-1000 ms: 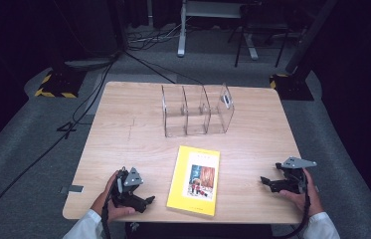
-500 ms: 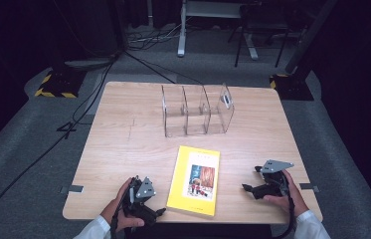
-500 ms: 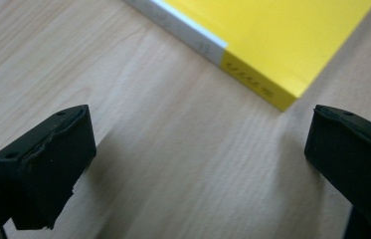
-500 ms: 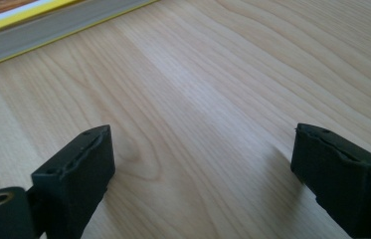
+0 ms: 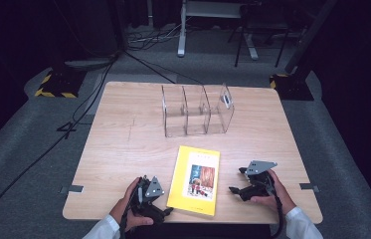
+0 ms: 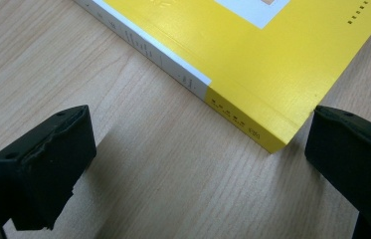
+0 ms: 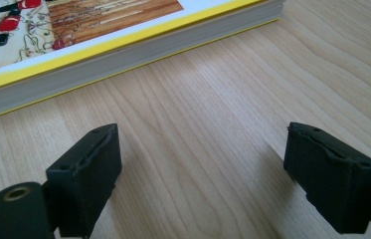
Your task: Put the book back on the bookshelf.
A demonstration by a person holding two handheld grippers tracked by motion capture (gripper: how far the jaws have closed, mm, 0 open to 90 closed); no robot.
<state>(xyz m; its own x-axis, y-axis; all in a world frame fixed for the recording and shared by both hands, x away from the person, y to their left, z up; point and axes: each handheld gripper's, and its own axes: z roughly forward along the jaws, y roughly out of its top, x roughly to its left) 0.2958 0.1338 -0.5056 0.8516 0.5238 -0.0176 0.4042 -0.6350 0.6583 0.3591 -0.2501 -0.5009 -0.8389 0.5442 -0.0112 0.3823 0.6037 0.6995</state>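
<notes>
high view: yellow book (image 5: 195,180) lies flat near the table's (image 5: 123,139) front edge, well short of the clear divider rack (image 5: 196,110); left gripper (image 5: 165,211) and right gripper (image 5: 236,180) flank it, neither touching.
left gripper view: jaws wide apart, nothing held; book spine and near corner (image 6: 252,79) just ahead, spine print visible here.
right gripper view: jaws have just eased slightly inward, wide apart and empty; page edge (image 7: 123,55) ahead.
progress: judged early; grasp and lift not yet done.

Black tongs (image 5: 238,180), grey three-cornered top plates, screw holes, white sleeves (image 5: 303,225).
</notes>
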